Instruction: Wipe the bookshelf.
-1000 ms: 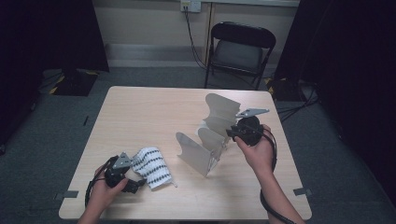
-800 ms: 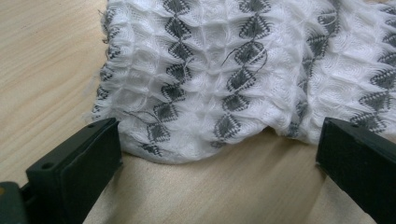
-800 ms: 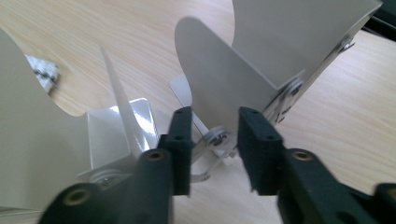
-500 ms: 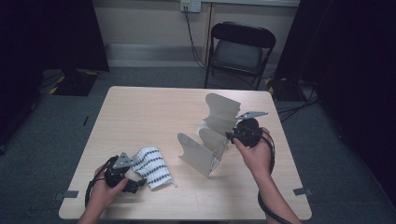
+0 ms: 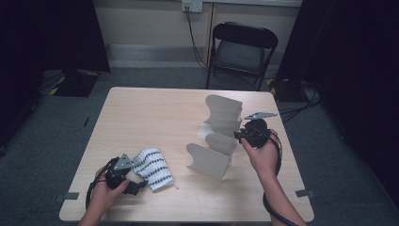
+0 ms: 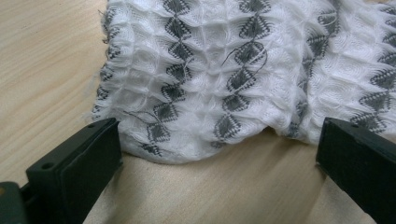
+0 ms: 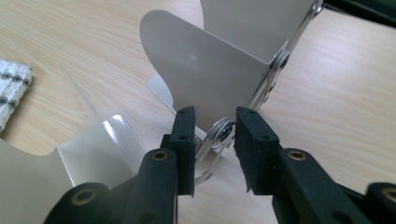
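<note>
Right gripper [image 7: 212,140] jaws just closing around unmarked metal rack [image 5: 219,136] hinge

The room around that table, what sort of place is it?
Probably a recording studio or lab: black curtains line the sides, a lone folding chair stands by a bare wall, and the wooden table sits on grey carpet.

The right hand-held gripper [image 7: 214,140] has just narrowed its jaws slightly around the metal rack's [image 5: 221,136] hinge joint.

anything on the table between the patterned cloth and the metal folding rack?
Nothing. In the high view a bare strip of table separates the patterned cloth from the nearest panel of the metal folding rack.
</note>
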The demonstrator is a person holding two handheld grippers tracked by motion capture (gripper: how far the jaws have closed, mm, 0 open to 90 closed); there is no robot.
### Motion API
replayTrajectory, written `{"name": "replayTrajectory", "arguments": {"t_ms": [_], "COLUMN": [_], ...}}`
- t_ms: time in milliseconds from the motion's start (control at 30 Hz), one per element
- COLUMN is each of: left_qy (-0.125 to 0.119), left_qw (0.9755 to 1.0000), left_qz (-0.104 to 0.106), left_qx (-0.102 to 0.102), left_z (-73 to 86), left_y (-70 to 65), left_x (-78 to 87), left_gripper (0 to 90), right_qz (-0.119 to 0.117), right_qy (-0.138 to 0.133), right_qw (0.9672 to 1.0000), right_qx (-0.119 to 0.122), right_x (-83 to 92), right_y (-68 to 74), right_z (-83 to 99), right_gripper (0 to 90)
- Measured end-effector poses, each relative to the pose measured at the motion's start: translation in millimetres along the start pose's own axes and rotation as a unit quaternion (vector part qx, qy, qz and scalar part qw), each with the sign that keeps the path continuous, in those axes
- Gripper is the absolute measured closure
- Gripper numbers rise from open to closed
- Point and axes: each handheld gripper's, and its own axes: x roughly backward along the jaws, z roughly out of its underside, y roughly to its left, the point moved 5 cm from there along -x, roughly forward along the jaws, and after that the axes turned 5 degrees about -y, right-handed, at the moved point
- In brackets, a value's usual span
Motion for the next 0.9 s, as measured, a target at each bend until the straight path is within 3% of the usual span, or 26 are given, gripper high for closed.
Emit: {"name": "replayTrajectory", "arguments": {"t_ms": [267,633,900], "left_qy": [0.001,0.001,0.002], "left_qw": [1.0,1.0,1.0], "left_qz": [0.0,0.0,0.001], "left_qx": [-0.001,-0.001,-0.002], "left_z": [0.1,0.1,0.0], "left_y": [0.2,0.2,0.3], "left_x": [0.1,0.1,0.0], "left_gripper": [0.0,0.0,0.0], "right_qz": [-0.001,-0.005,-0.004], "right_qy": [0.007,-0.005,-0.004], "right_qw": [0.9999,0.999,0.9992], "right_qx": [-0.012,-0.045,-0.039], "right_x": [-5.9,-6.0,-7.1], "right_y": [0.8,-5.1,-6.0], "right_z": [3.0,0.8,-4.1], "right_gripper": [68.4,86.4,87.6]}}
